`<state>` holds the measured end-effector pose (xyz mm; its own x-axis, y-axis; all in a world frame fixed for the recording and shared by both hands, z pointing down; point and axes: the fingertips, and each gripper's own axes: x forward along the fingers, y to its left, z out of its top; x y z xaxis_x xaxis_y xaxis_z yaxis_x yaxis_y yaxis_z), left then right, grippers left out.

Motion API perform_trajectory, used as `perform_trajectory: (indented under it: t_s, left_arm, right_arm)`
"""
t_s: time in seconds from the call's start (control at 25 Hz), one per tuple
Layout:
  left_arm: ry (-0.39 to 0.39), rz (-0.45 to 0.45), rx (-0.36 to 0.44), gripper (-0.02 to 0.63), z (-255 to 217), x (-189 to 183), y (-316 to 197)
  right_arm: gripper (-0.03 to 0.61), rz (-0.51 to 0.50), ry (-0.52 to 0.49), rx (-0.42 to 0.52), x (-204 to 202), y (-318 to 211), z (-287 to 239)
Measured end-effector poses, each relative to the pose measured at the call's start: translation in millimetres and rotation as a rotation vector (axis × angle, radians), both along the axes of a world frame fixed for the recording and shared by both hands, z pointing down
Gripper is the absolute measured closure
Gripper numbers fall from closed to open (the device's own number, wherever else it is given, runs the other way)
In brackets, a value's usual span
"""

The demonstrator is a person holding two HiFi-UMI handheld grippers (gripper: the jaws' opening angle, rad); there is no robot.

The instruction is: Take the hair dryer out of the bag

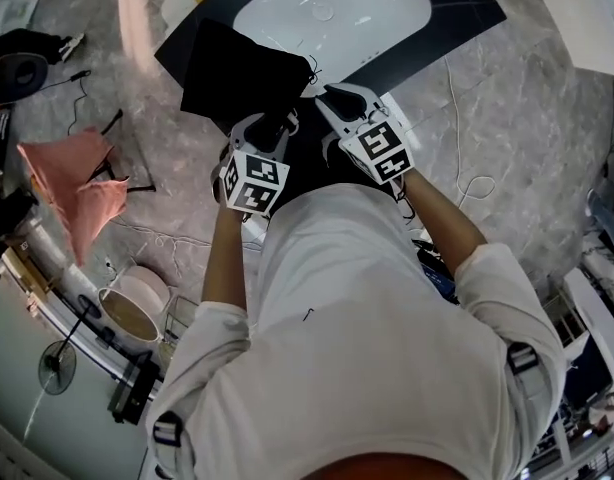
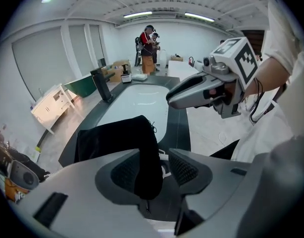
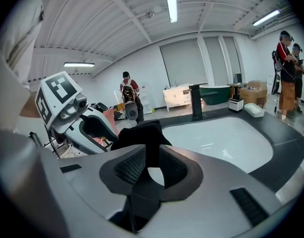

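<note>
1. A person in a white shirt (image 1: pixel 367 348) stands at the near end of a white bathtub (image 1: pixel 332 8) set in a dark surround (image 1: pixel 457 8), with a two-jaw gripper in each hand.
2. A black cloth bag (image 1: pixel 242 73) is spread over the dark surround at the tub's near corner. Its near edge reaches in to both grippers.
3. The hair dryer does not show in any view. Only the bag's black cloth can be seen.
4. The left gripper (image 2: pixel 154 172) points steeply down at the bag. Its jaws stand apart. A rounded fold of the bag hangs between them, lying against one pad, with a clear gap to the other pad, so nothing is gripped.
5. The right gripper (image 3: pixel 151 165) sits just beside the left one, tilted gently down. Its jaws are narrow and pinch a thin strip of the bag's cloth between the two ribbed pads. The cloth rises above them in a dark peak.
6. A tall black tap (image 3: pixel 196 100) stands on the surround at the tub's far side.
7. A pink cloth (image 1: pixel 77 183) hangs over a low rack on the grey floor, well away on the person's left.
8. Other people (image 2: pixel 148 46) stand at the far end of the room.
</note>
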<state>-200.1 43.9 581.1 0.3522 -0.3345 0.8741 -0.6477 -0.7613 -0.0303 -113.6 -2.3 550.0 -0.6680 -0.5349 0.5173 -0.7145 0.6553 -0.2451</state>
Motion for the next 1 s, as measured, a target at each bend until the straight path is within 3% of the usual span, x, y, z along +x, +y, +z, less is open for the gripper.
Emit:
perform_trajectory:
  t_s: [0.48,0.68,0.76,0.84,1.0]
  left_arm:
    - [-0.195,0.063,0.007,0.396,34.8,-1.1,3.3]
    - [-0.263,0.099,0.021,0.437,45.4,-7.2,2.1]
    - [-0.255,0.09,0.034,0.495,43.9,-8.3,-1.1]
    - [-0.2,0.051,0.036,0.563,38.4,-8.1,-6.7]
    - [-0.059,-0.061,0.016,0.58,22.9,-12.4,-19.6]
  right_arm:
    - [0.492,-0.002,-0.009,-0.054,12.0,16.1,10.9]
    - [0.494,0.002,0.019,-0.053,14.6,19.1,18.2]
    - [0.495,0.005,0.018,-0.058,12.8,19.8,16.4]
    - [0.495,0.003,0.017,-0.069,10.7,21.6,16.9]
    - [0.494,0.003,0.022,-0.077,6.8,23.6,17.6]
